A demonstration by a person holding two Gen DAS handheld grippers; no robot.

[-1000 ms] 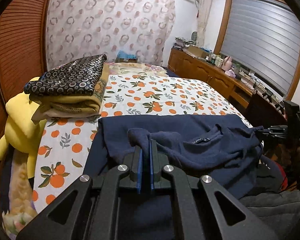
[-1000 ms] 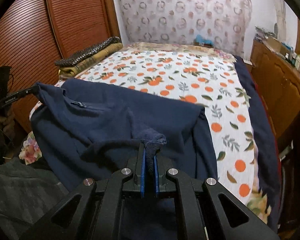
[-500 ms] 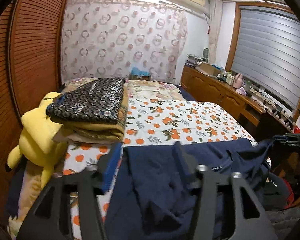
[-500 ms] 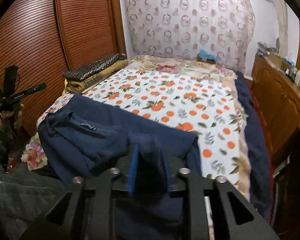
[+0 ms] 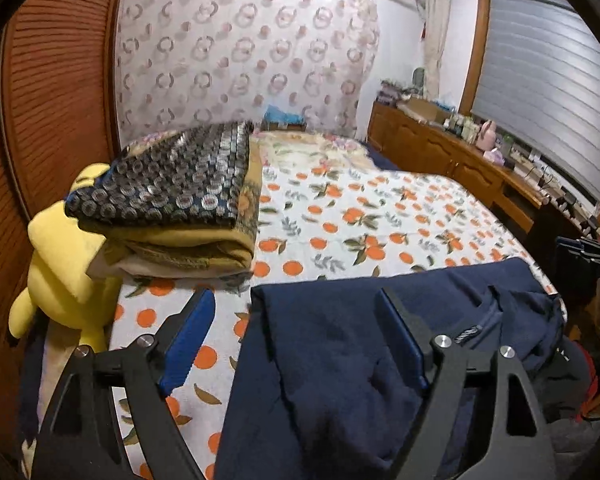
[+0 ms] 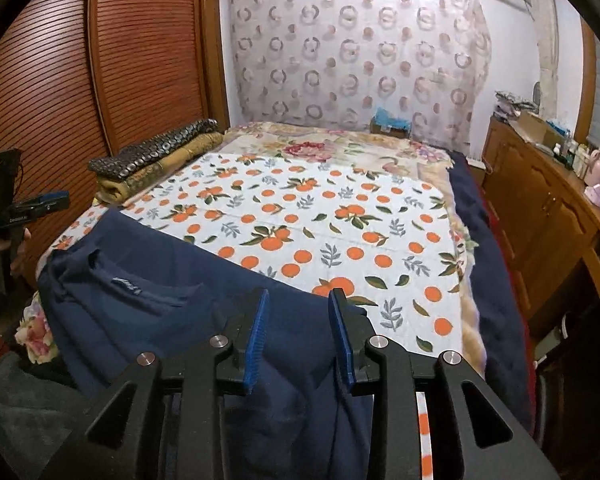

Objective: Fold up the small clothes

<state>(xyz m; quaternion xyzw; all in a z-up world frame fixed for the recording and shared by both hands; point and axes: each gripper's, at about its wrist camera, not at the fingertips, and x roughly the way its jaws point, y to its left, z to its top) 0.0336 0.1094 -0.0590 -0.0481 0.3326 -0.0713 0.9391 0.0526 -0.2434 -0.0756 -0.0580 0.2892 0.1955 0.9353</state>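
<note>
A navy blue garment [image 5: 340, 360] lies spread on the near edge of the bed, its collar and label toward the right of the left wrist view. It also shows in the right wrist view [image 6: 148, 288], collar at the left. My left gripper [image 5: 292, 320] is open wide and empty above the garment's left edge. My right gripper [image 6: 298, 312] is open and empty above the garment's right part. The left gripper also shows at the far left of the right wrist view [image 6: 40, 204].
The bed has an orange-print sheet [image 5: 380, 220]. A stack of folded blankets [image 5: 172, 208] and a yellow plush toy [image 5: 60, 264] sit at the bed's left side. A wooden cabinet [image 6: 540, 216] runs along the right, a slatted wardrobe [image 6: 100, 80] along the left.
Both grippers were shut on the navy garment a second ago. They have opened, let it go onto the bed, and drawn back and up.
</note>
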